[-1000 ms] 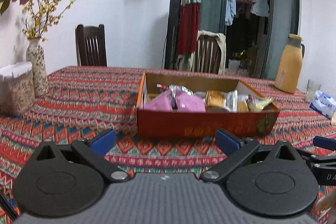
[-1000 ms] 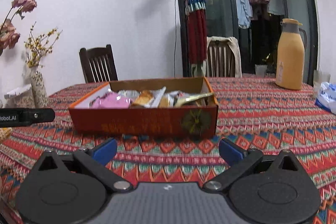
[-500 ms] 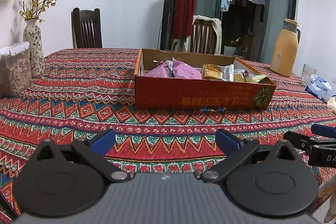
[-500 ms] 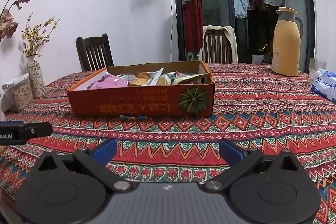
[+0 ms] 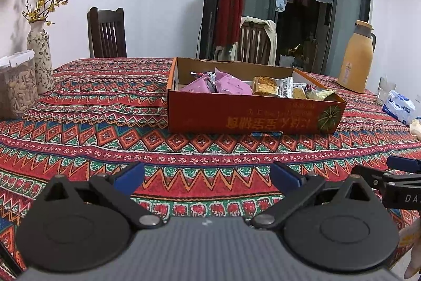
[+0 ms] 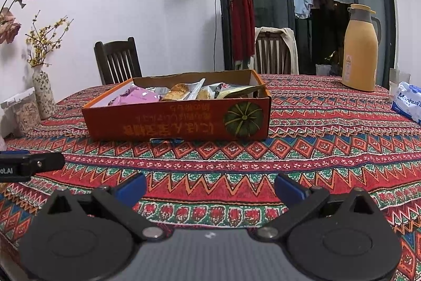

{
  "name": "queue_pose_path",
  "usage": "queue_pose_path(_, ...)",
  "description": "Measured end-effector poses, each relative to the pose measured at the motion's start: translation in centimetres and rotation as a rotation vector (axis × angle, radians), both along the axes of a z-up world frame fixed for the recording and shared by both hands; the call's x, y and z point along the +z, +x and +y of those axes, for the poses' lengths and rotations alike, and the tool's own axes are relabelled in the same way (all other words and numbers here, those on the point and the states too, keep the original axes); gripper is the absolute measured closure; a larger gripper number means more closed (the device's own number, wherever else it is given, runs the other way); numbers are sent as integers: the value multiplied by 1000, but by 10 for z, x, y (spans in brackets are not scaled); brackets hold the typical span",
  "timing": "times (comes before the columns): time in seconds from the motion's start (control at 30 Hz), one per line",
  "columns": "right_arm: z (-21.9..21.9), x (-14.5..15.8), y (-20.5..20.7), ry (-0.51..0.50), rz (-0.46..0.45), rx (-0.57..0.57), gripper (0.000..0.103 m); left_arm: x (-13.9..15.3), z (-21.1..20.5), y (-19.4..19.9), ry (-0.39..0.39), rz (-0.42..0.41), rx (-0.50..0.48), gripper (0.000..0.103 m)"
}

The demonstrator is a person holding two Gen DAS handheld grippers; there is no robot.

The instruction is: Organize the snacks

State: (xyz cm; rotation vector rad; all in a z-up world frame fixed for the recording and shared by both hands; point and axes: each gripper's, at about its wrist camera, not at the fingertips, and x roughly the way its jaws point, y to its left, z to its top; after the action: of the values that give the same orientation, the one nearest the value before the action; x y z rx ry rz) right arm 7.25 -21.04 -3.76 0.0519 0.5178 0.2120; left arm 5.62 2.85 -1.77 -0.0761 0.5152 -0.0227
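The snacks all lie inside the orange cardboard box, which stands in the middle of the patterned surface: pink packets toward its left end, wrapped cakes and a yellowish pack toward its right. No snack shows loose on the cloth, so the scene fits either a box yet to be sorted or one already tidied, and the pictures do not settle which. The left hand-held gripper and the right hand-held gripper both hover low over the near edge of the surface, well short of the box, each released with its blue pads wide apart and grasping nothing. Any approach should, in my judgement, come over the near wall from above, since the crinkly packets overlap and would slide under a sideways push.
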Motion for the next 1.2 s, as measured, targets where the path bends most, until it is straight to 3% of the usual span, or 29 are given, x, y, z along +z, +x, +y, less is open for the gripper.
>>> queue_pose_path(1.2, 0, -3, 1, -1, 7, 1, 0, 1, 0, 0, 2, -5, -5, 0)
